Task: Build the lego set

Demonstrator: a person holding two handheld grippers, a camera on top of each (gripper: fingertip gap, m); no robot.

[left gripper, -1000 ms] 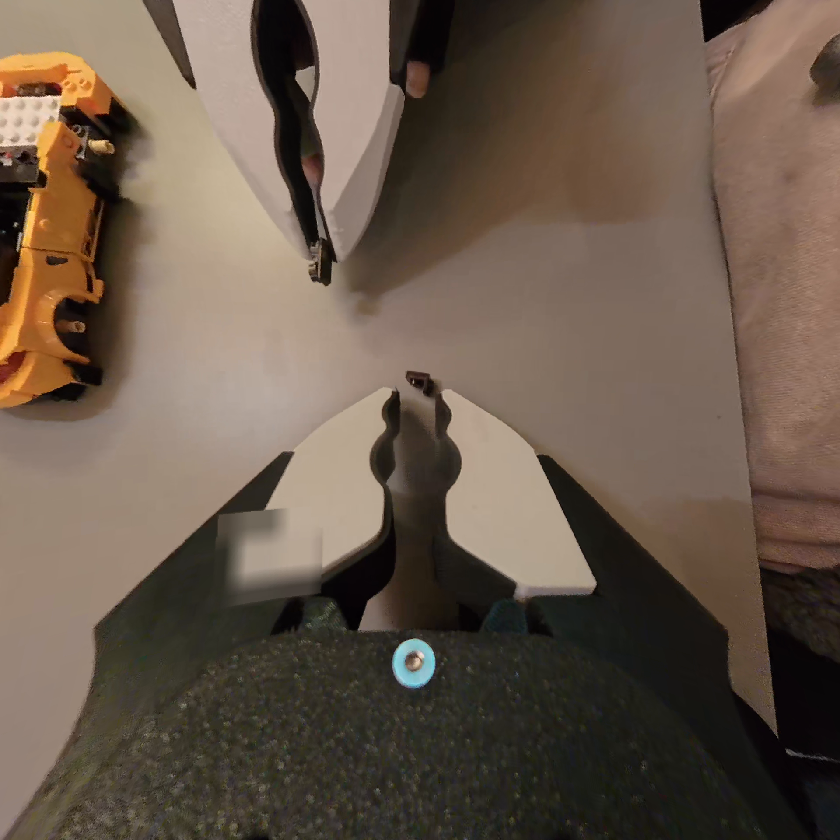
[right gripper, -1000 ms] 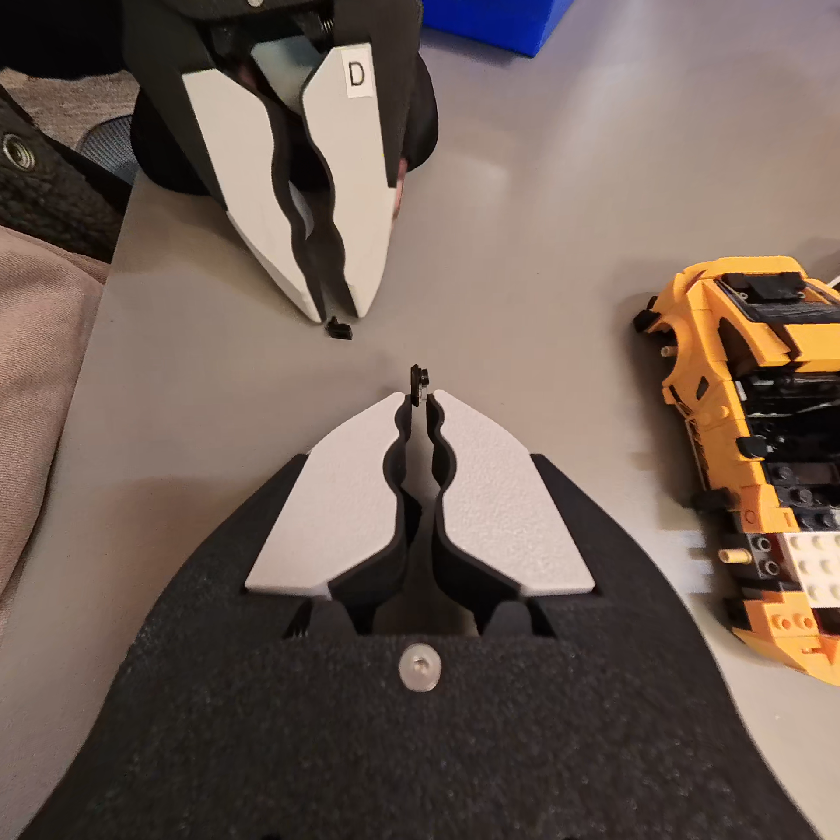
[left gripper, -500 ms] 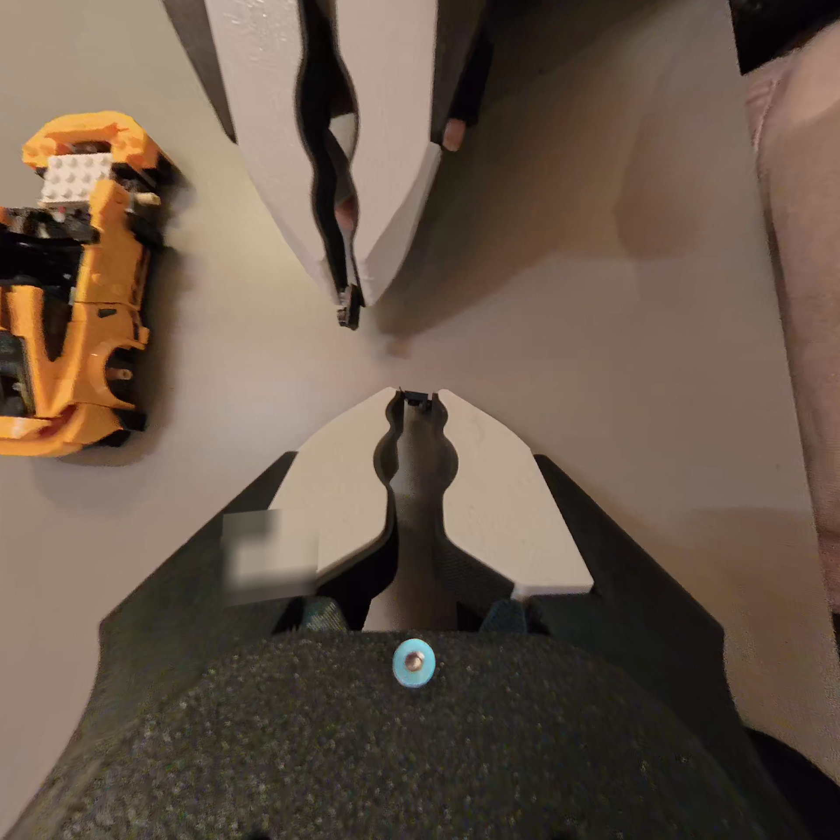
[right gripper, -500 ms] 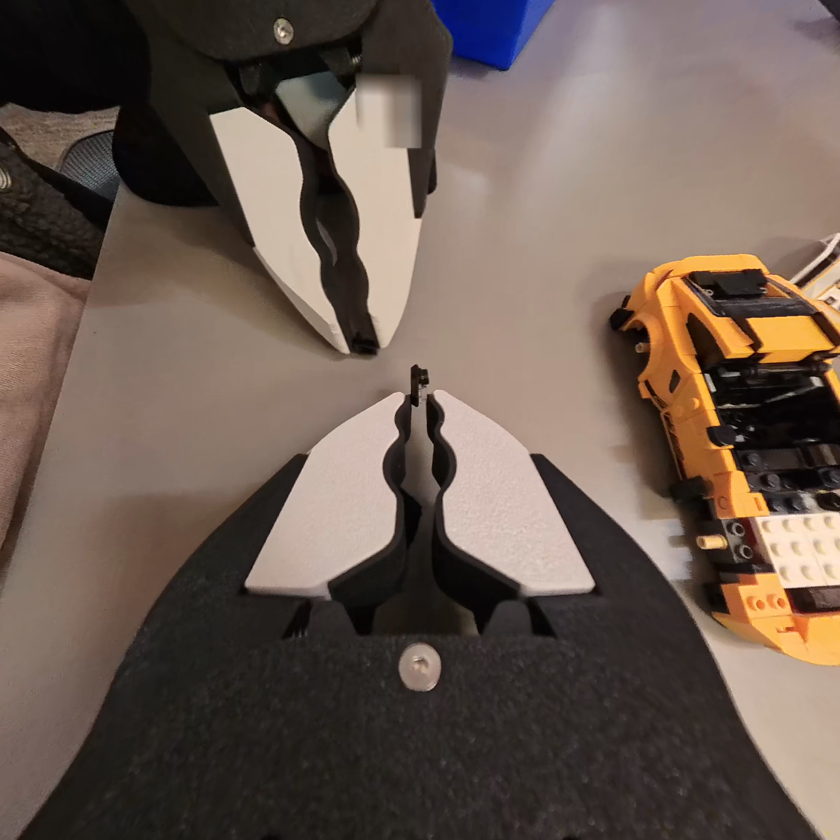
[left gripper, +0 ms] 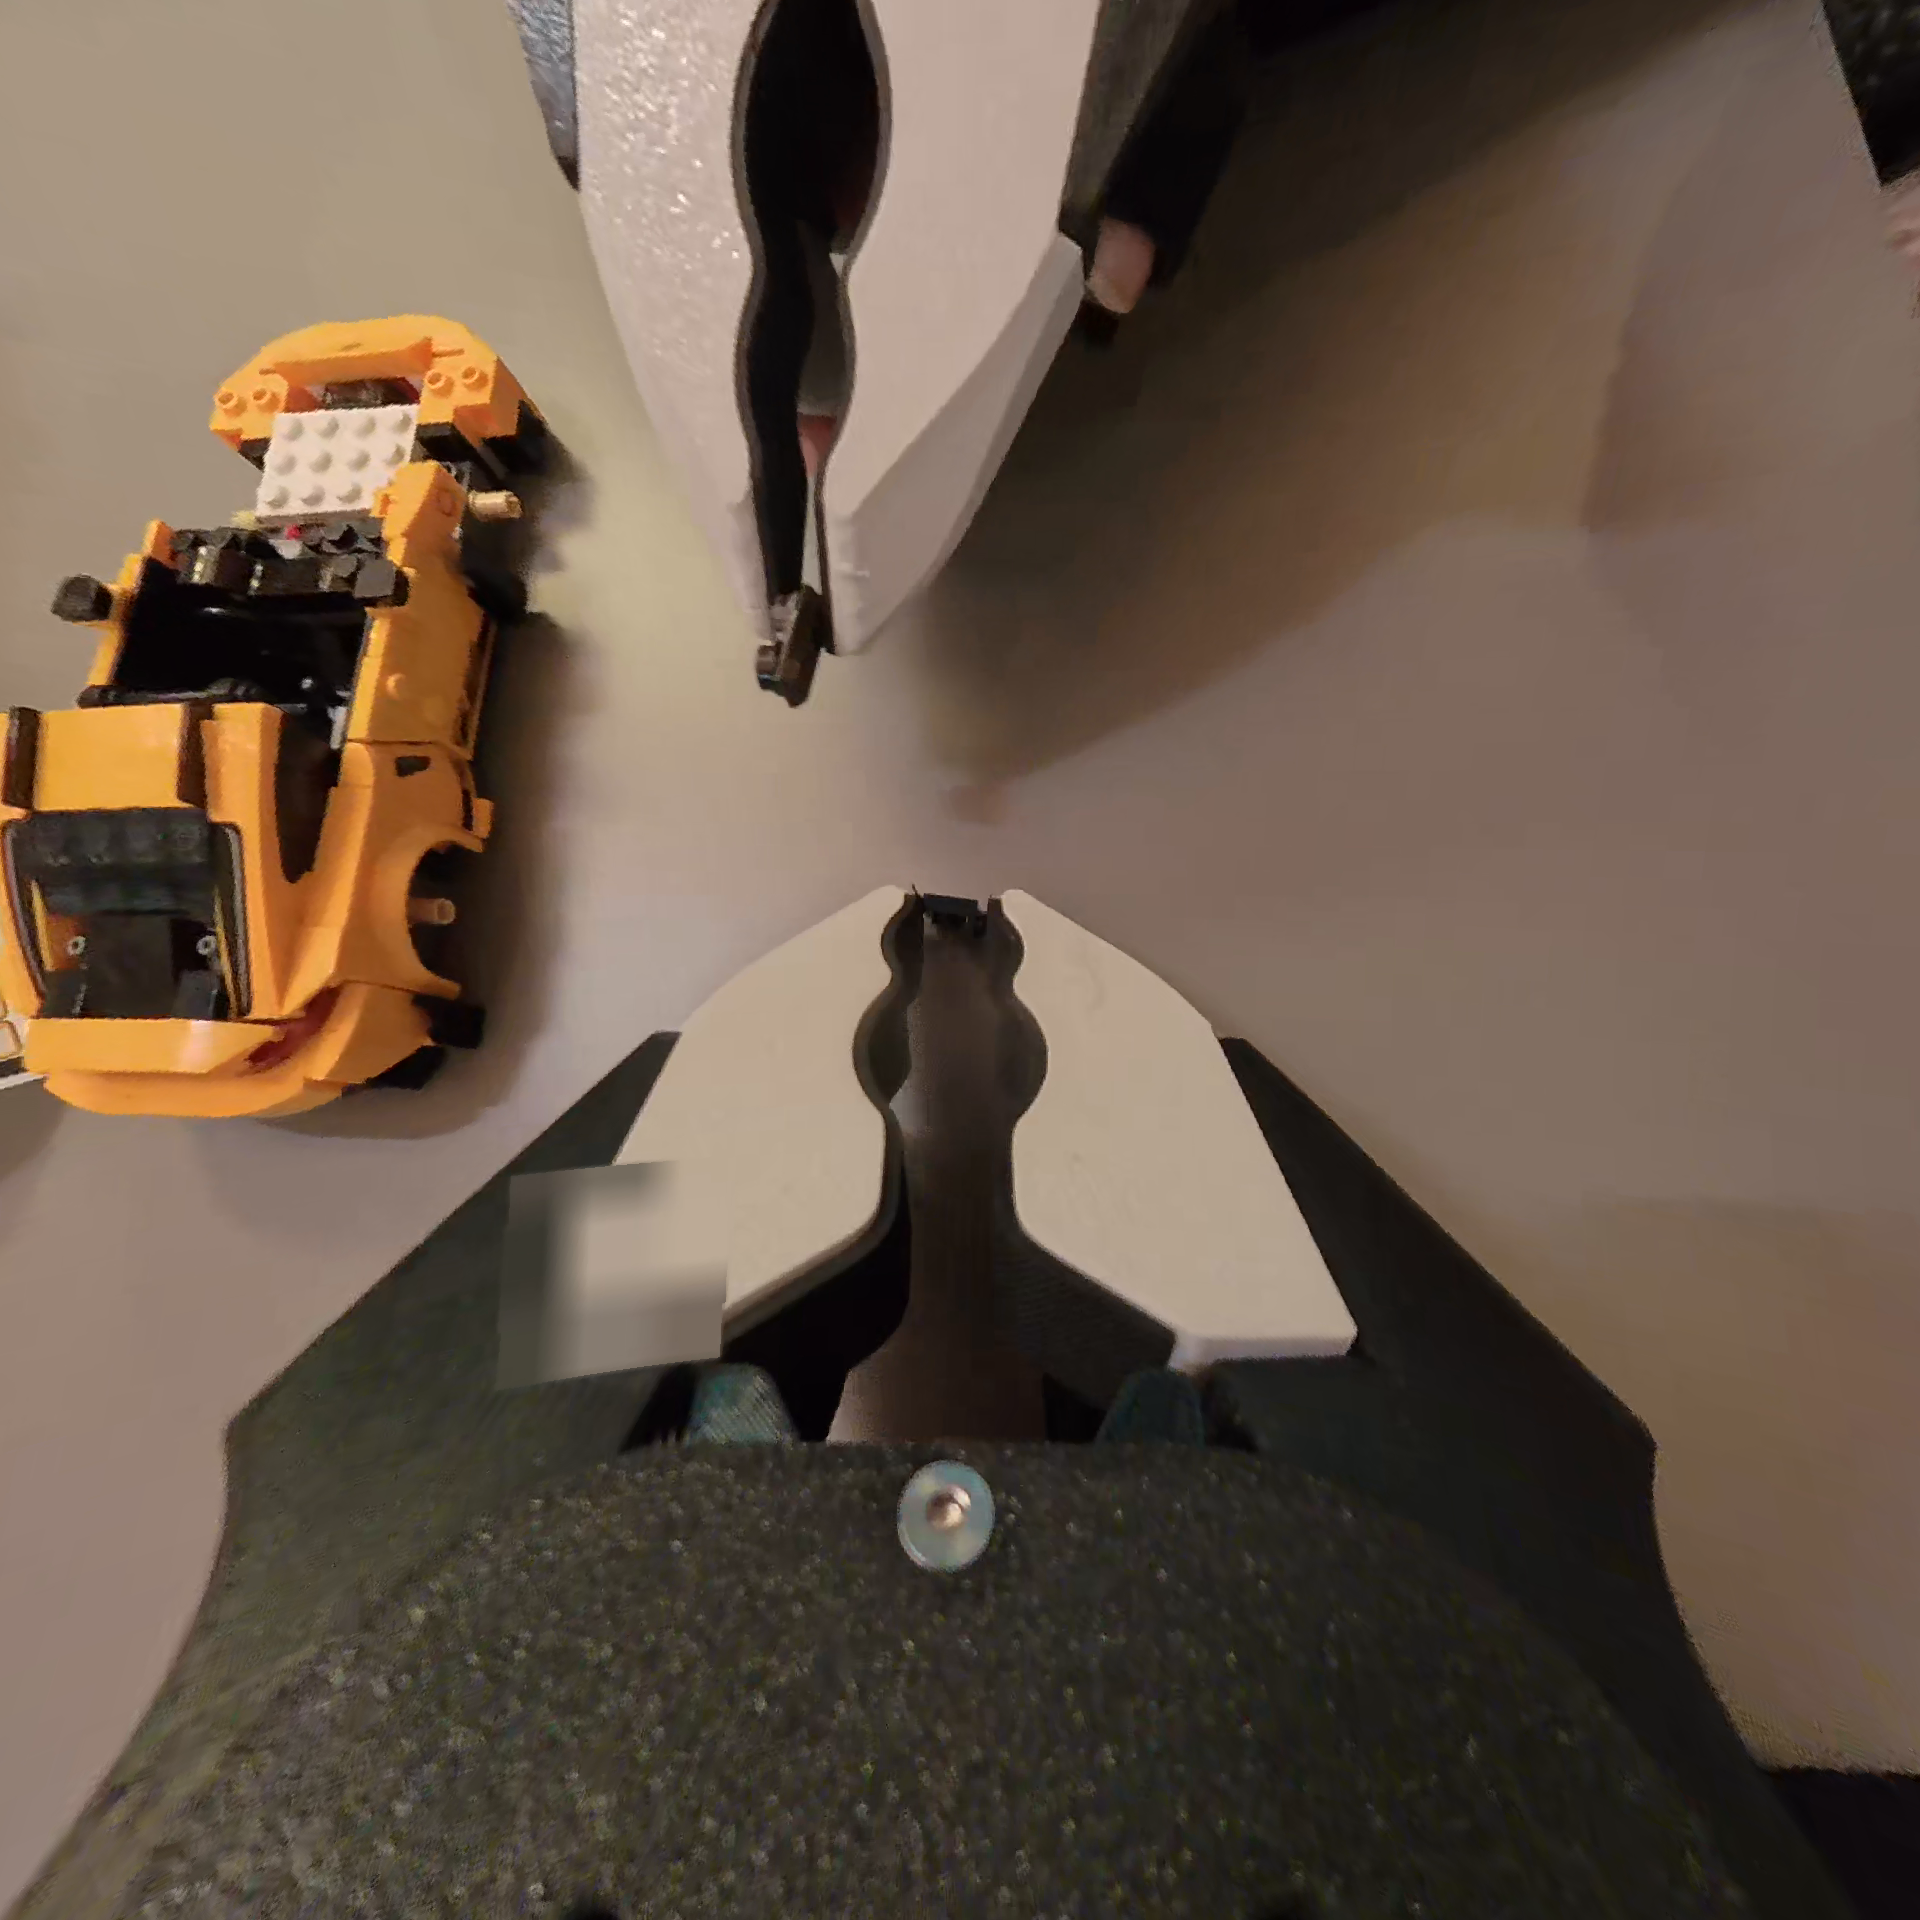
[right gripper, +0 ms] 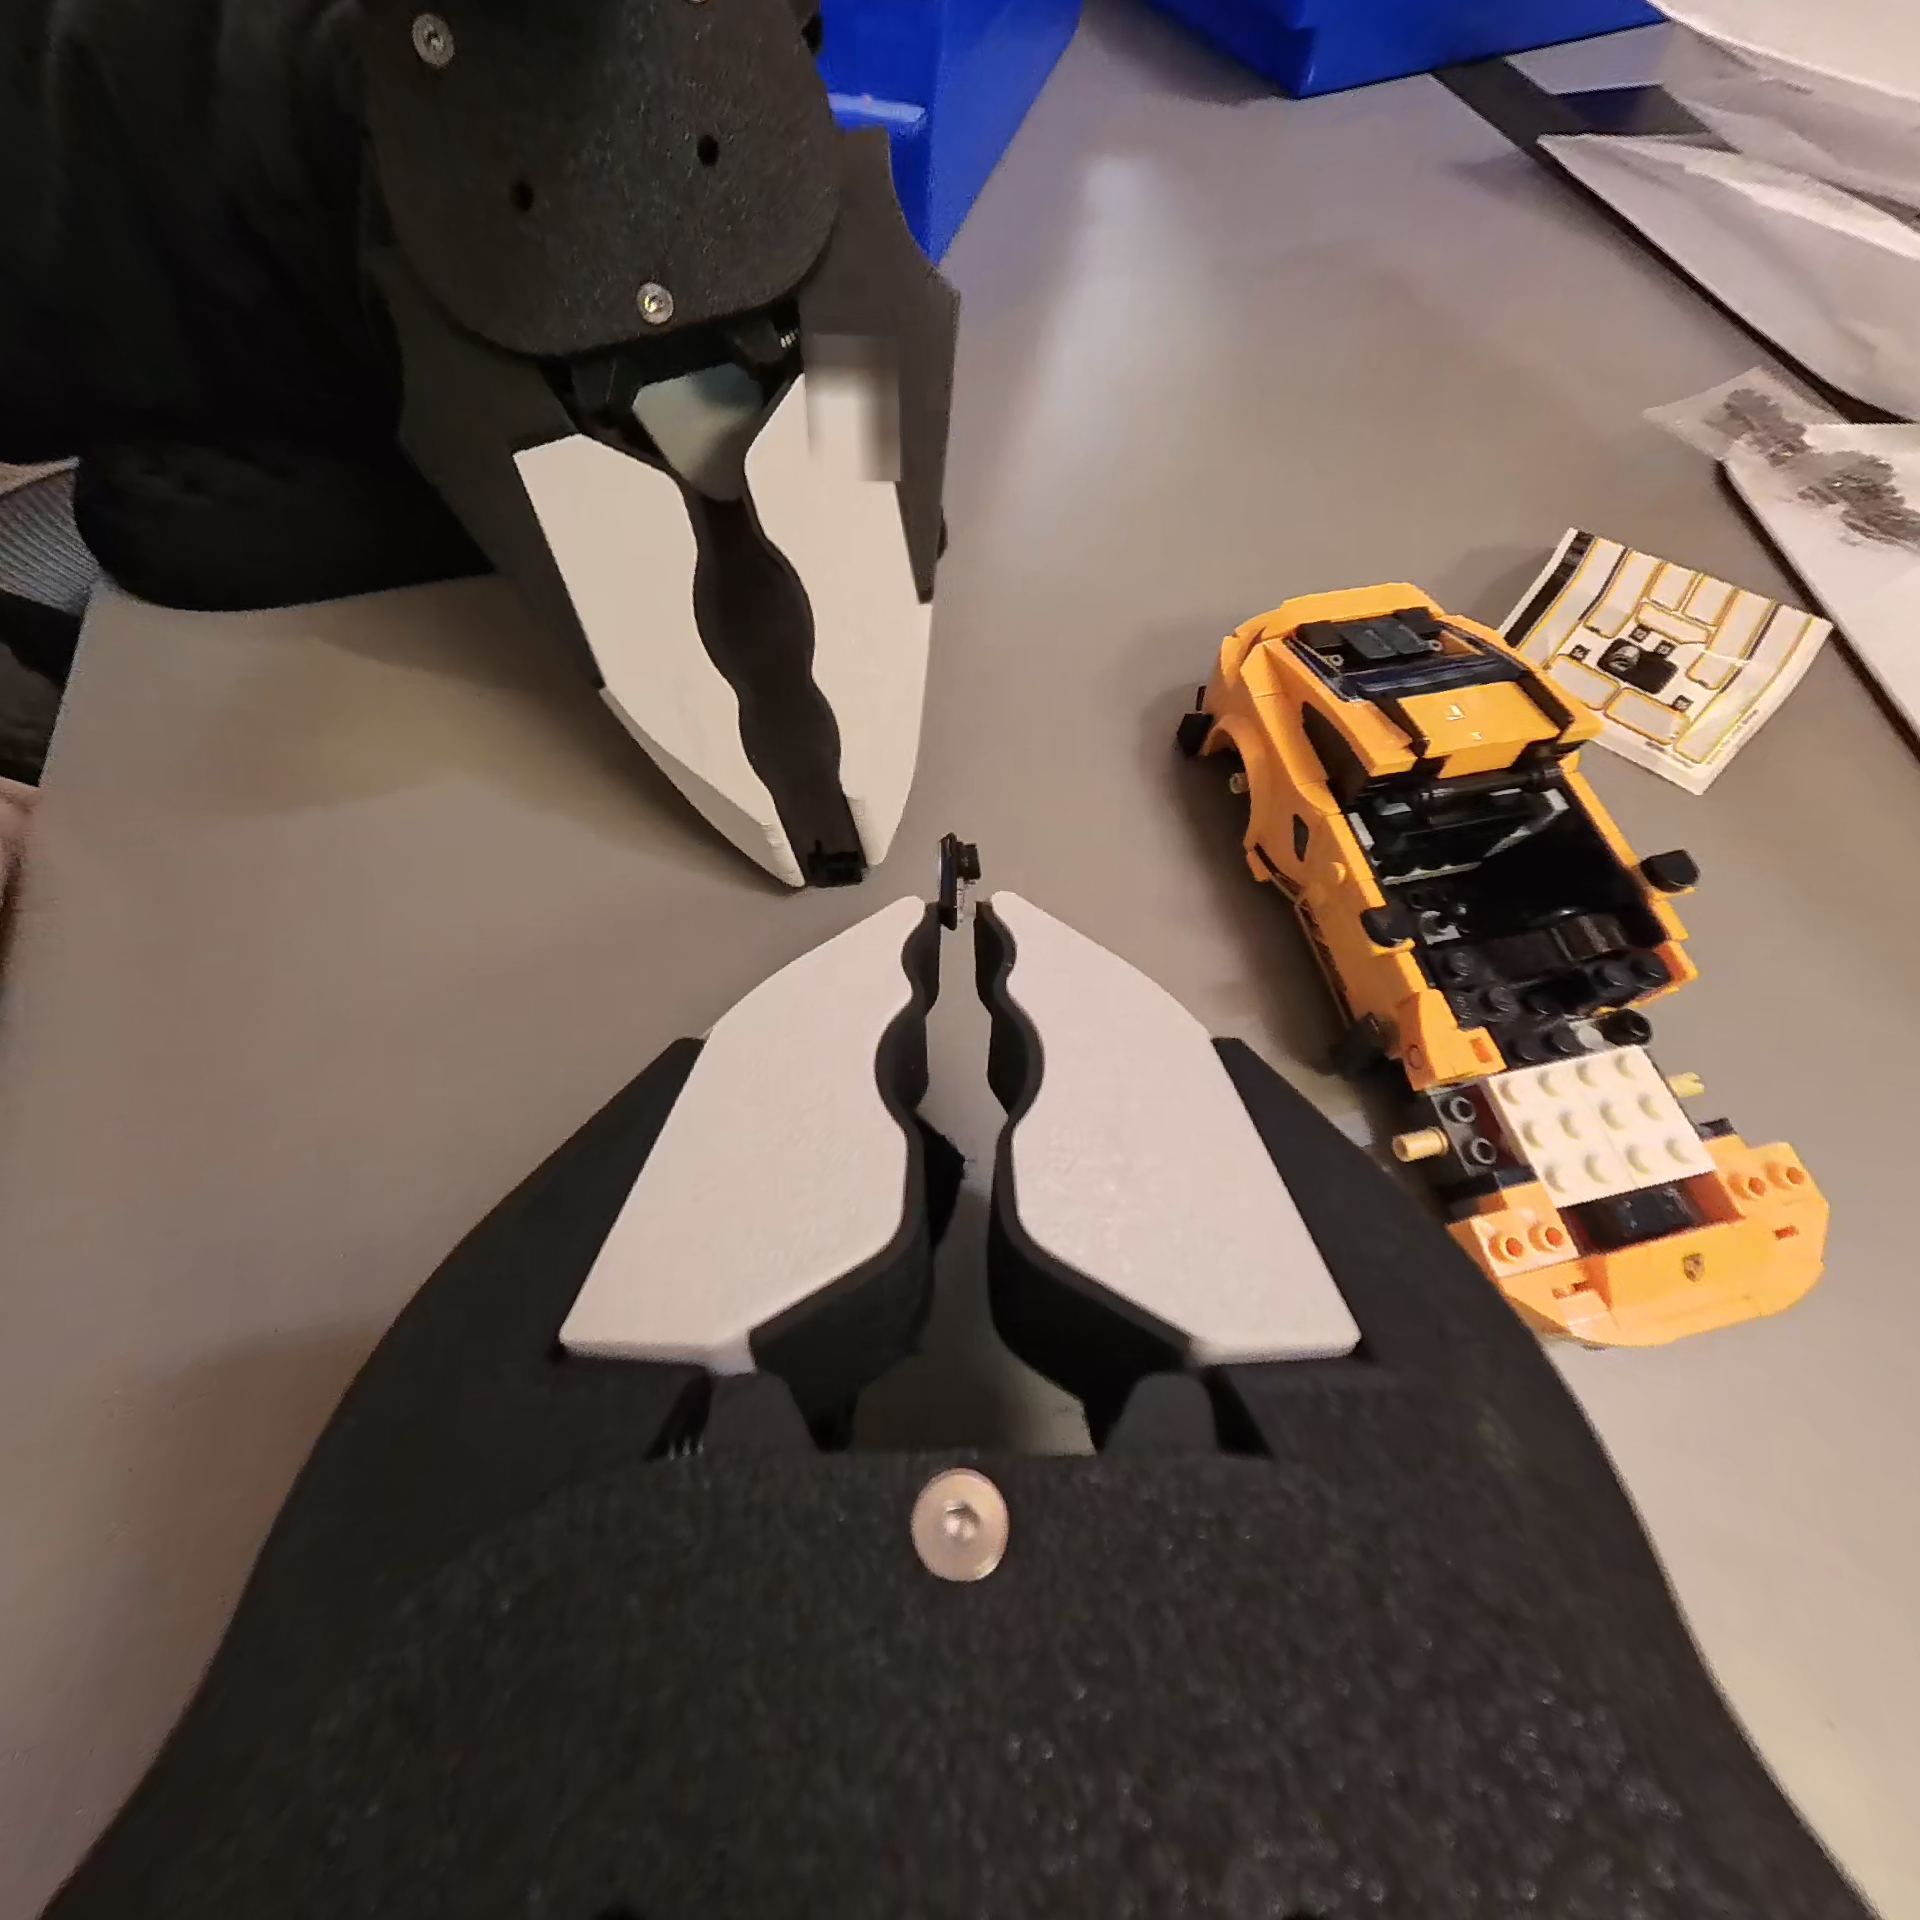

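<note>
My left gripper (left gripper: 956, 906) is shut on a small black brick (left gripper: 956, 914) at its fingertips, low over the grey table (left gripper: 1455, 935). It also shows in the right wrist view (right gripper: 831, 864), with the brick (right gripper: 837, 862) between its tips. My right gripper (right gripper: 956, 909) is shut on a thin black piece (right gripper: 954, 878) that stands upright out of its tips. In the left wrist view the right gripper (left gripper: 795, 644) comes in from the top with that piece (left gripper: 788, 660). The two tips face each other a short gap apart. The part-built orange car (right gripper: 1507, 956) lies to my right gripper's right; it also shows in the left wrist view (left gripper: 239, 748).
A sticker sheet (right gripper: 1662, 655) lies beyond the car. Blue boxes (right gripper: 935, 125) and papers (right gripper: 1766, 208) sit at the far edge. A person's fingertip (left gripper: 1117, 281) shows beside the right gripper. Across from one pair of fingers to the other is roughly 5 cm.
The small black brick lay on the table in front of my left gripper's parted tips; the left gripper has moved onto it and shut on it. The two grippers have come closer together.
</note>
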